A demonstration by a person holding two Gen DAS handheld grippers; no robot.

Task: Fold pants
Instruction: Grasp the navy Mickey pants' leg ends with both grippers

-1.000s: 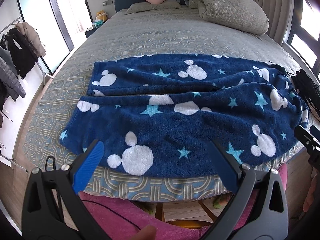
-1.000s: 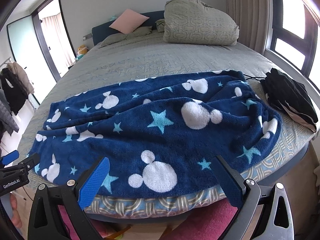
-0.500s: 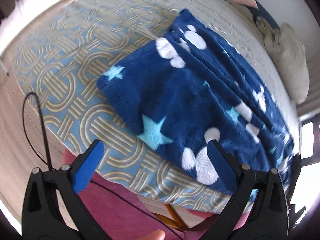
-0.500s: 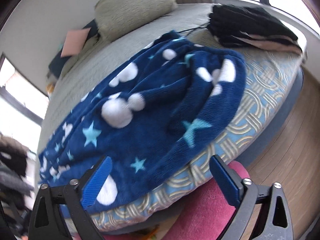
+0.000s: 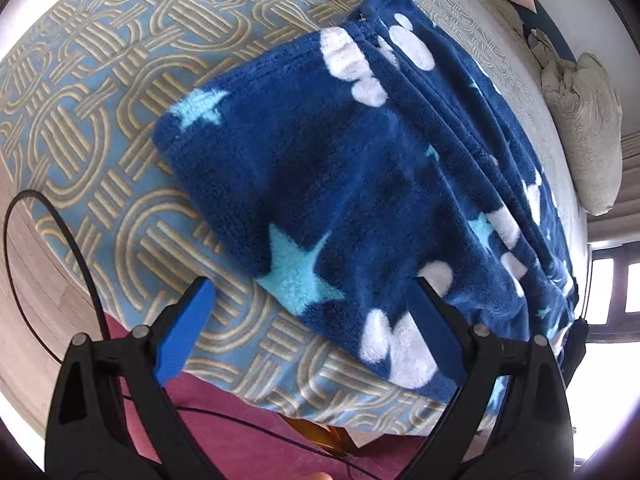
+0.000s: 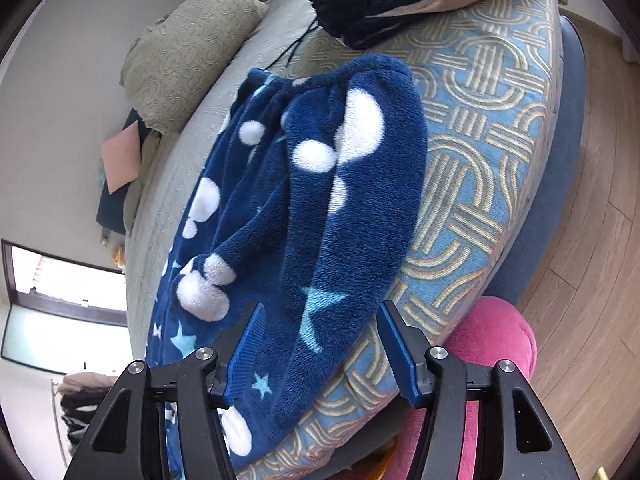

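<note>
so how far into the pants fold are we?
Done: pants lie lengthwise on the bed, legs apparently stacked. In hand: nothing; left gripper open at the leg end, right gripper open astride the waist end. Left: grasp and fold end to end.

no text, label, brand or number could be read in either wrist view. the pants (image 5: 360,184) carried only printed stars and white mouse-head shapes, with no lettering.

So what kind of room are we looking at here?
Most likely a bedroom: a large bed with a blue-and-beige woven-pattern cover, a lumpy beige pillow at its head, and navy fleece pants spread out for folding.
</note>
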